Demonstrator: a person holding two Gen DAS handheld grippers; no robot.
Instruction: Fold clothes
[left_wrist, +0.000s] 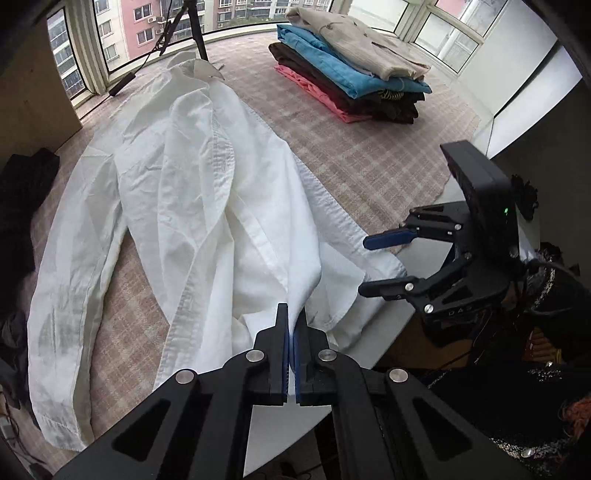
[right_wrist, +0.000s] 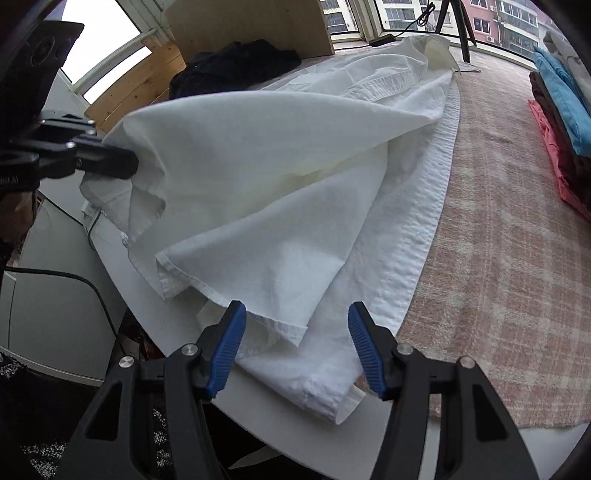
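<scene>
White shirt spread on the plaid-covered table — collar toward 12 o'clock, left gripper pinching its raised hem at 6, right gripper agape over the hem corner — folded stack at 1 o'clock.

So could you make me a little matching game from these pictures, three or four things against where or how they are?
Things:
1. left gripper
2. right gripper
3. white shirt
4. folded stack

States:
A. piled at the far side of the table
B. open, empty, over the hem
C. shut on a lifted fold of cloth
D. spread out, partly raised

Pairs: 1-C, 2-B, 3-D, 4-A
</scene>
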